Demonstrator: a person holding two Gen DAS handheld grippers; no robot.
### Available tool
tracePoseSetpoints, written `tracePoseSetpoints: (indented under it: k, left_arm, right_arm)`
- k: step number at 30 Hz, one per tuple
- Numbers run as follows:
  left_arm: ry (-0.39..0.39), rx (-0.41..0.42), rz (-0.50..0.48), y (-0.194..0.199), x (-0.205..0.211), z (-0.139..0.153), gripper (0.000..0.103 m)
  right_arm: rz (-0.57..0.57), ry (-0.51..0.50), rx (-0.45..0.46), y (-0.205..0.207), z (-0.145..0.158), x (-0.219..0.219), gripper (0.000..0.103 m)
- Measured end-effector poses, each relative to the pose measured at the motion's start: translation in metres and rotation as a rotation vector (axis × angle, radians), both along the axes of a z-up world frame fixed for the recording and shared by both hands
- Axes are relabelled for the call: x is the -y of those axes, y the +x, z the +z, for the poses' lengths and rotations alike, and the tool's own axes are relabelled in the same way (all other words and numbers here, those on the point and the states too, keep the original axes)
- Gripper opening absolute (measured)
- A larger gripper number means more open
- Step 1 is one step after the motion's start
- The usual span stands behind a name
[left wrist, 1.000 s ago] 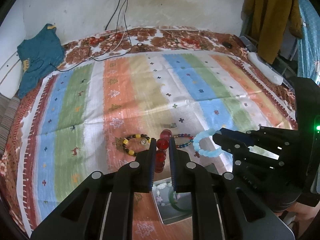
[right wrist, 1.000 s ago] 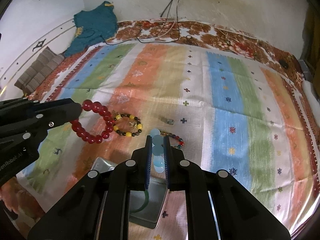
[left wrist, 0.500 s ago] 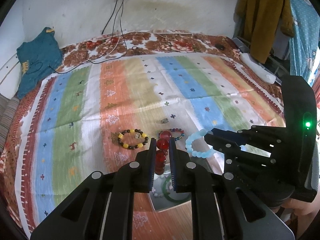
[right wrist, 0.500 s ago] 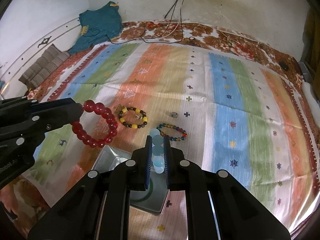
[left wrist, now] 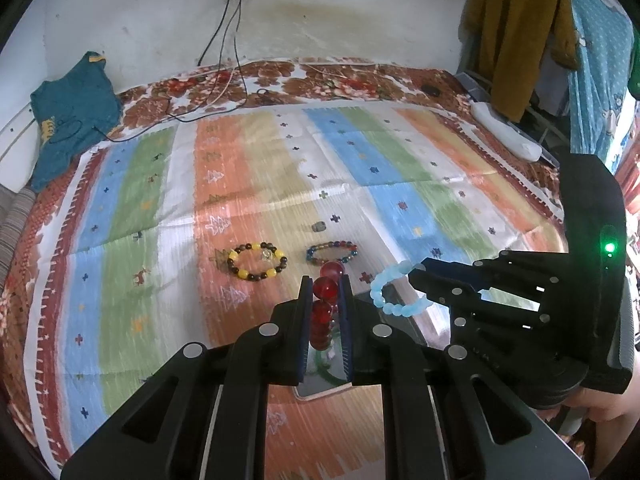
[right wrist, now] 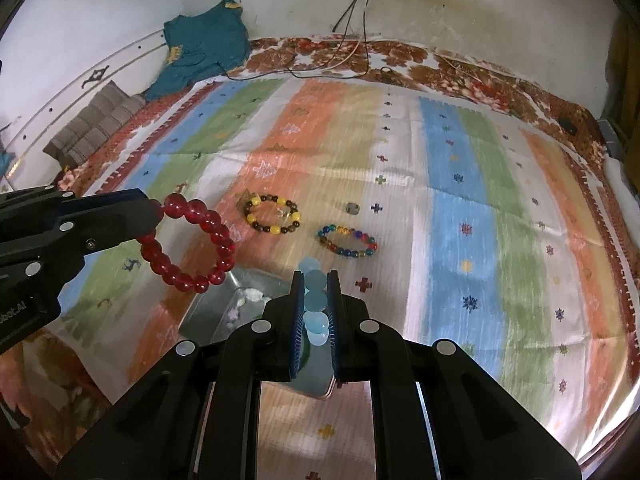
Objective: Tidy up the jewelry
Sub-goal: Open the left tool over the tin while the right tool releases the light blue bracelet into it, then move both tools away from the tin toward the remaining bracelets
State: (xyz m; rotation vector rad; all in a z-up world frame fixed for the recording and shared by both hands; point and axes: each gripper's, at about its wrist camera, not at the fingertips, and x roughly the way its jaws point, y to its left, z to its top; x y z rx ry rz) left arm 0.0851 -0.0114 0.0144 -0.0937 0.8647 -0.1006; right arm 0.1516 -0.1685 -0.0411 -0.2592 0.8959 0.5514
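We have the left claw (left wrist: 327, 294) clenched on the red bead bracelet (right wrist: 188, 246) and the right claw (right wrist: 316, 304) on the pale blue bead bracelet (left wrist: 394, 292), both hanging over the metal tin (right wrist: 216, 312) on the bed, likely for drop-off. Yellow-black bracelet (left wrist: 257, 261) and multicolour bracelet (left wrist: 332, 251) lie beyond.

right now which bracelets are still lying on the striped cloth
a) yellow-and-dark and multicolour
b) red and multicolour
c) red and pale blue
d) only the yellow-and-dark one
a: the yellow-and-dark bracelet and the multicolour bracelet lie flat on the cloth, while the red bracelet and pale blue bracelet hang clamped in the grippers.
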Motion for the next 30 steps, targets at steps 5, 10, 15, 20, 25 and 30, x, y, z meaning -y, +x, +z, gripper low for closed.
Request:
tracePoseSetpoints:
  k: [5,10,15,20,25,30]
  left_arm:
    - [0.004,-0.06,0.016,0.002,-0.002,-0.012,0.013]
    - [0.026,-0.069,0.054,0.004,-0.012,-0.014,0.013]
    - [0.043,-0.075,0.085,0.008,-0.019,-0.015,0.018]
    - [0.058,-0.09,0.109,0.012,-0.026,-0.019,0.03]
    - [0.056,-0.113,0.144,0.02,-0.036,-0.026,0.044]
    - [0.069,-0.145,0.204,0.036,-0.053,-0.034,0.059]
  right_arm:
    - [0.012,0.011,-0.059,-0.002,-0.008,0.001,0.012]
    - [-0.021,-0.018,-0.053,0.003,-0.011,0.004,0.031]
    - [-0.05,-0.034,-0.055,0.009,-0.013,0.008,0.038]
    - [-0.069,-0.052,-0.058,0.016,-0.015,0.01,0.046]
    - [-0.091,-0.065,-0.051,0.026,-0.015,0.012,0.052]
    - [-0.103,-0.088,-0.054,0.038,-0.019,0.008,0.064]
